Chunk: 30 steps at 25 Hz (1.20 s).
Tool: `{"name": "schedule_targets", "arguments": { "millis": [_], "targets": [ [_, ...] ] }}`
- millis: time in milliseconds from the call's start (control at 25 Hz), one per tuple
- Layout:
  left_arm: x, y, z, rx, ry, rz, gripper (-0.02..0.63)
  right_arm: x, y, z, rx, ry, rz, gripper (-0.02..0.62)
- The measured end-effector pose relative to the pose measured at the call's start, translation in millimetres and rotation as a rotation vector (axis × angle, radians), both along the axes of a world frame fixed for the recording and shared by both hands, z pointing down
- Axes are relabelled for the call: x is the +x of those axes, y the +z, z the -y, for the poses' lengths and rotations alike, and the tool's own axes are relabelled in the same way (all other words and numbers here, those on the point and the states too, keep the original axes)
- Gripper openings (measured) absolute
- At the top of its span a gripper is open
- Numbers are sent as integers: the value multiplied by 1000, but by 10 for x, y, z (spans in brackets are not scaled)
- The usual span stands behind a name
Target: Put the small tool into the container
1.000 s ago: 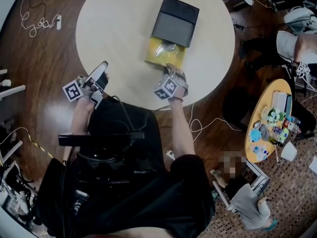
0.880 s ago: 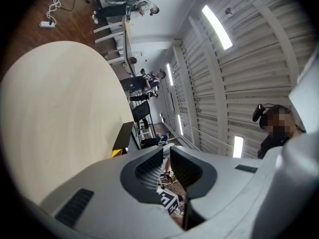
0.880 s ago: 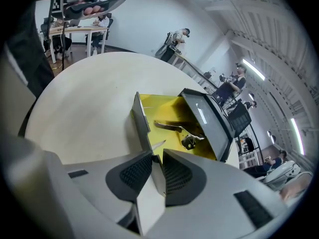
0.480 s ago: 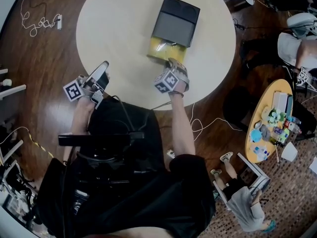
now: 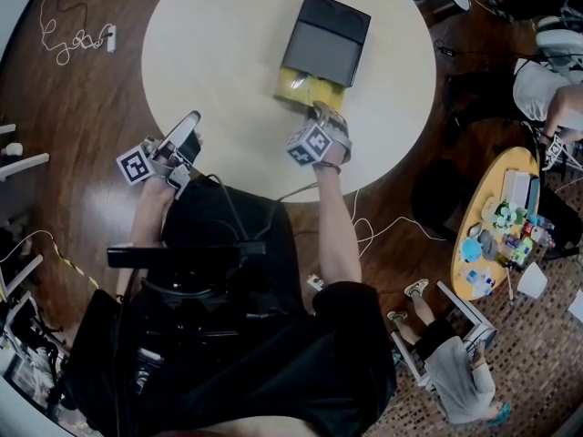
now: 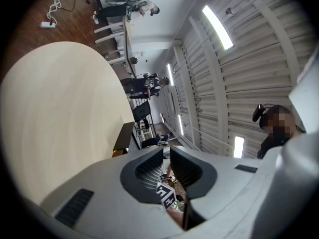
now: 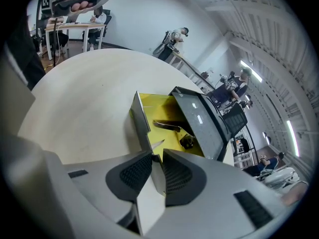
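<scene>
- I see the container [image 5: 325,36] on the far right part of the round table [image 5: 209,53].
- Its drawer [image 5: 296,87] stands out toward me, and the small tool [image 7: 167,125] lies in it.
- My right gripper [image 5: 316,112] sits on the drawer's near wall.
- My left gripper [image 5: 189,126] is well apart, at the table's near left edge.

Table [image 5: 209,53] free leftward, lid [image 5: 325,39] (dark) covering container [image 5: 305,87]
</scene>
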<state>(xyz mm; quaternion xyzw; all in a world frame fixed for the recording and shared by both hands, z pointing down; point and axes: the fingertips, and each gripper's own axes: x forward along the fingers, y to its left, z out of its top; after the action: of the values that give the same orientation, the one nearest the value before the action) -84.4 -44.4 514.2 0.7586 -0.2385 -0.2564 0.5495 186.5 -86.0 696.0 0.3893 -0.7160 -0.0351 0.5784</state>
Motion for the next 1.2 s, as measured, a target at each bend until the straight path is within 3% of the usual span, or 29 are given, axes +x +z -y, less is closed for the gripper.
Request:
{"name": "schedule_targets", "arguments": {
  "millis": [1200],
  "targets": [
    [55, 14, -15, -7, 9, 1, 41, 109, 31, 481, 23, 29, -20, 74]
  ]
}}
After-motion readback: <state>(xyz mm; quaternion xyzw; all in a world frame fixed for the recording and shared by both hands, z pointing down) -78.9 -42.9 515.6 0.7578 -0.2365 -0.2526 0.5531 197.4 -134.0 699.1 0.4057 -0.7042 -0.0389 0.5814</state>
